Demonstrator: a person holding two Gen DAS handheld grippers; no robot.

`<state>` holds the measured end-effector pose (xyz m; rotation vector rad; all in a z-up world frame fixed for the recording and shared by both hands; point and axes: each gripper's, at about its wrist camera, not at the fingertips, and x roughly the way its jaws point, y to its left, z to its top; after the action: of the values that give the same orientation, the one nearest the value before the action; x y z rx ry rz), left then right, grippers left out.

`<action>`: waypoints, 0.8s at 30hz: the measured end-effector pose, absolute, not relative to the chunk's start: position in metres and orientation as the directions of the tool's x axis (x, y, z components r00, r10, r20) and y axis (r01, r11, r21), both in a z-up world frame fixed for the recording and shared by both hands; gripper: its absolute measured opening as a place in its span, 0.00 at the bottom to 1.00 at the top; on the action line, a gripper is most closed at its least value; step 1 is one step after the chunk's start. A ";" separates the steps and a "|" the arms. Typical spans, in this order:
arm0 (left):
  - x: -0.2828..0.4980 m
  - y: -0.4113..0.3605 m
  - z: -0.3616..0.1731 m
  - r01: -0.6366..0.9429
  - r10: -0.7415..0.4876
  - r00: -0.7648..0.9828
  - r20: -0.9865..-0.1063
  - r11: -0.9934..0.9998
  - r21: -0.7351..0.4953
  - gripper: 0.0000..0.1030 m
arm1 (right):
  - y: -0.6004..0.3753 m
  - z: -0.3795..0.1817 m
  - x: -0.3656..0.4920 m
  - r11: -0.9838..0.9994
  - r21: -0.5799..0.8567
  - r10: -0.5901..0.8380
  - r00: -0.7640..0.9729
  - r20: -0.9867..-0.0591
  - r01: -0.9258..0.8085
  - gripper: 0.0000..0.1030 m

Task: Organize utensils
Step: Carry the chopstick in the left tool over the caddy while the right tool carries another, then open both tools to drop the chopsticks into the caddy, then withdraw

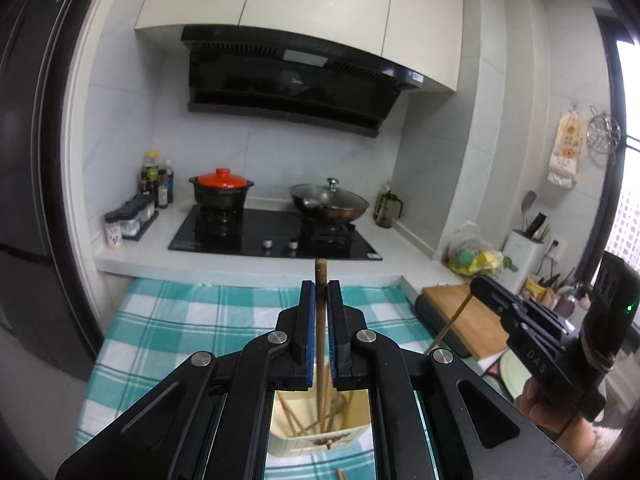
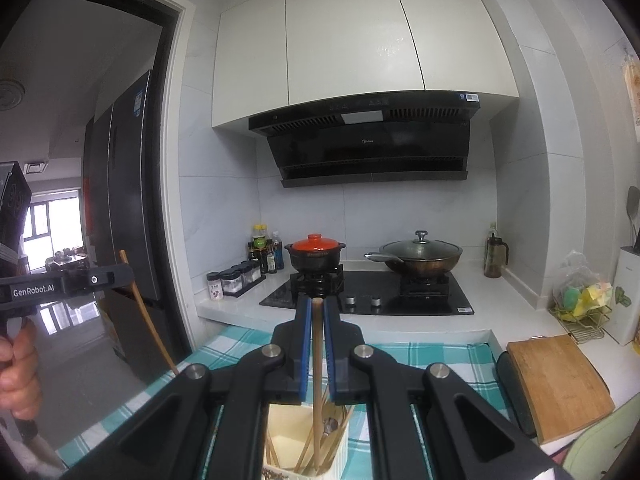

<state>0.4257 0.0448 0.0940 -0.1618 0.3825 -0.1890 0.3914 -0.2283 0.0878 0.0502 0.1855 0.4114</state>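
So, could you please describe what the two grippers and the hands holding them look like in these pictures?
Both are matte black, angular linkages with round silver pivot pins and blue pads lining the fingers. The left gripper carries white "GenRobot.AI" lettering on its side. The right gripper shows "DAS" lettering, a small green light and a thin black cable by the grip. Both hands, the left hand included, are bare; no sleeves show.

The cream utensil holder (image 1: 320,446) is mostly hidden behind the left gripper (image 1: 321,292); the loose stick (image 1: 341,474) on the near cloth is cut off by the lower edge.
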 end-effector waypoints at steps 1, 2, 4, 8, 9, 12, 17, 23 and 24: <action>0.435 0.042 0.087 0.148 -0.211 0.904 -0.372 0.970 -0.191 0.04 | -0.225 0.082 0.402 0.916 0.087 0.401 0.899 -0.177 -0.391 0.06; 0.443 0.040 0.080 0.143 -0.208 0.897 -0.389 0.972 -0.189 0.04 | -0.222 0.076 0.413 0.916 0.086 0.400 0.895 -0.195 -0.391 0.06; 0.462 0.036 0.063 0.137 -0.205 0.874 -0.440 0.974 -0.182 0.04 | -0.216 0.059 0.434 0.912 0.095 0.410 0.879 -0.243 -0.399 0.06; 0.495 0.028 0.023 0.133 -0.215 0.803 -0.556 0.974 -0.184 0.04 | -0.204 0.018 0.474 0.906 0.138 0.422 0.818 -0.390 -0.401 0.06; 0.503 0.028 0.013 0.126 -0.214 0.785 -0.581 0.974 -0.188 0.04 | -0.201 0.008 0.482 0.907 0.144 0.418 0.802 -0.427 -0.396 0.06; 0.524 0.024 -0.011 0.100 -0.210 0.735 -0.645 0.974 -0.204 0.04 | -0.196 -0.018 0.500 0.912 0.158 0.405 0.762 -0.506 -0.379 0.06; 0.540 0.021 -0.023 0.041 -0.179 0.712 -0.679 0.976 -0.214 0.21 | -0.191 -0.036 0.520 0.927 0.178 0.370 0.727 -0.579 -0.330 0.07; 0.481 0.027 0.015 0.104 -0.156 0.768 -0.621 0.987 -0.120 0.59 | -0.203 -0.001 0.490 0.926 0.165 0.376 0.771 -0.514 -0.341 0.38; 0.464 0.029 0.019 0.119 -0.146 0.770 -0.621 0.989 -0.085 0.62 | -0.204 0.006 0.478 0.925 0.133 0.372 0.779 -0.504 -0.356 0.38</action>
<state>0.4640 0.0289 0.0186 -0.0413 0.6765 -0.1434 0.4782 -0.2039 0.0063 0.0309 0.5510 0.3934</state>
